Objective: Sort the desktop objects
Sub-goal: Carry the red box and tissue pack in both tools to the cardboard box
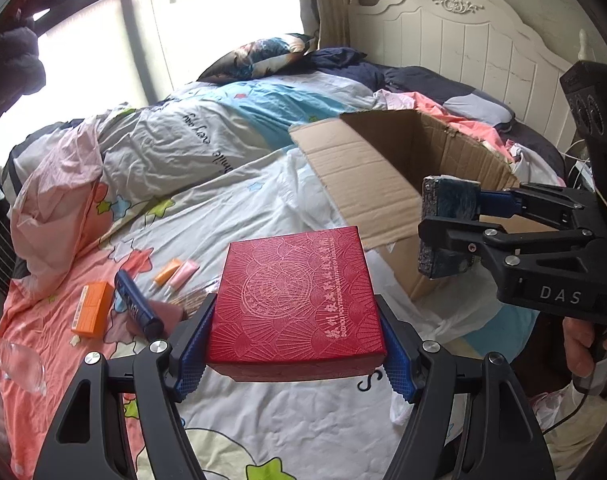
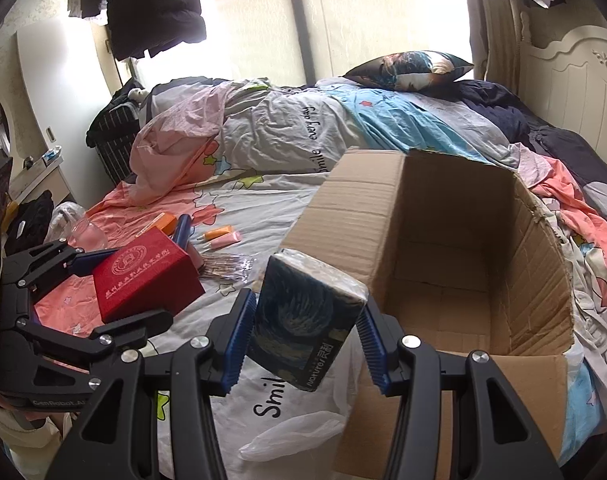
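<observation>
Left gripper (image 1: 293,344) clamps the red box (image 1: 297,300) by its 2 side walls, held above the quilt (image 1: 231,200). Right gripper (image 2: 303,344) grips a dark tissue pack (image 2: 303,320) just beside the near-left corner of the open cardboard box (image 2: 535,280). Orange box (image 1: 92,310), blue tube (image 1: 137,306) and 2 small tubes (image 1: 175,276) lie on the quilt.

Cardboard box (image 2: 443,240) mouth open, unobstructed; raised left flap (image 1: 359,184) stands between red box (image 1: 295,300) and opening.
</observation>
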A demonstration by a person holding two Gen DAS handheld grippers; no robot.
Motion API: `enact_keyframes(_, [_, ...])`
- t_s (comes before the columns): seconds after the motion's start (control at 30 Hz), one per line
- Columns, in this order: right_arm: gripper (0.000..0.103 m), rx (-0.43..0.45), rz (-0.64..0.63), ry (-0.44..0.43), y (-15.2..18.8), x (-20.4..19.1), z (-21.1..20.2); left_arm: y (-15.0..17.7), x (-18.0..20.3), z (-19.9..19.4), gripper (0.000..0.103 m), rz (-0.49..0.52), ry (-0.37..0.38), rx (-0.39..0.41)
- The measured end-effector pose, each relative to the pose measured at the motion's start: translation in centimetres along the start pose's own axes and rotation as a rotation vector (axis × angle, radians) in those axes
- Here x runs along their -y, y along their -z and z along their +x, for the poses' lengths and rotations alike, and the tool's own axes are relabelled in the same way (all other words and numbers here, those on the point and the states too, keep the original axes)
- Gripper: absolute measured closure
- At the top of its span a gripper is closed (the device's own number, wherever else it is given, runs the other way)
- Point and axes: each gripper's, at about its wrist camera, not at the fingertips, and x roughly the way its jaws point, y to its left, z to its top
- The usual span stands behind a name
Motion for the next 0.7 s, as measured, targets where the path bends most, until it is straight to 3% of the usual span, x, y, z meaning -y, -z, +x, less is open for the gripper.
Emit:
enact_keyframes(0.13, [0.056,0.004,0.013,0.011,-0.1,1.4,-0.3,-0.8,1.0,0.2,0.029,0.007,0.017,0.010])
enact_keyframes(0.5, [0.056,0.038,0.048,-0.064,-0.9,3.5,-1.8,-2.8,3.1,0.6,0.029,0.036,0.027,0.025])
enact_keyframes(0.7, [0.056,0.061,0.044,-0.035,-1.5,4.3,-2.3,-3.8,4.2,1.0,0.029,0.052,0.031,0.023])
